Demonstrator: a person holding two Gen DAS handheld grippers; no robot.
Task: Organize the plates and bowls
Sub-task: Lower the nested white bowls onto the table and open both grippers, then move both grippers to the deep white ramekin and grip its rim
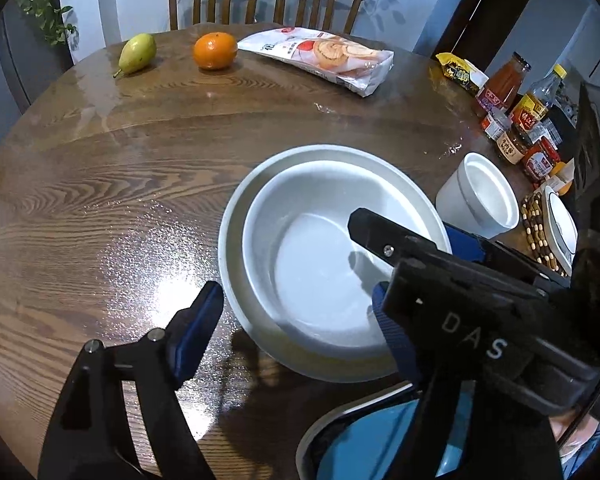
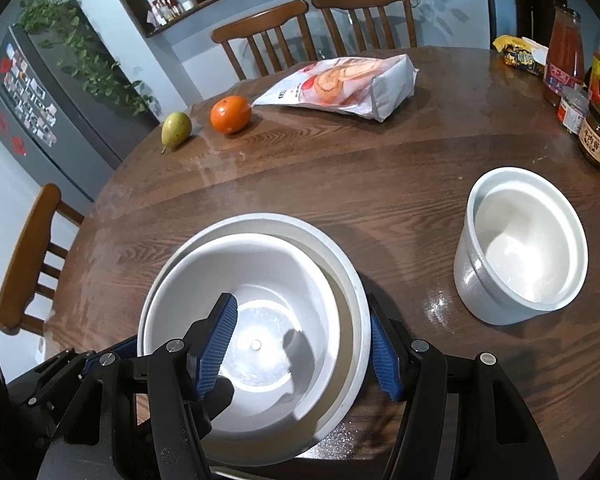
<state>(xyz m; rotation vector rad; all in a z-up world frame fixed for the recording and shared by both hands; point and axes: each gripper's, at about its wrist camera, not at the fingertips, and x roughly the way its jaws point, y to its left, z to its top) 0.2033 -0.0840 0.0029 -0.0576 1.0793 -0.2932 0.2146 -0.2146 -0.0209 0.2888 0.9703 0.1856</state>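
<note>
Left gripper hung open over the near-left side of the nested bowls. Its left pad stood just outside the outer bowl, not pressing on it, and its other finger was partly hidden behind the right gripper. That one straddled the stack's right wall, with one finger down inside the inner bowl and the other against the outer rim. We could not tell whether its pads were really pinching or only bracketing the wall.

Both bowls sat on the table, toward its near edge, and the inner one lay off-centre toward the near side. A white crock stood well apart to the right.

We judged the main risk to be a one-sided lift. With only the right wall held, the stack could tip, and the glazed inner bowl could slide or rattle loose from the outer one. A pinch that caught just one of the two walls would drag the other askew. The two grippers also worked close together over the same rim, so a careless pull could knock one finger against the other, or nudge the bowls toward the near edge.
</note>
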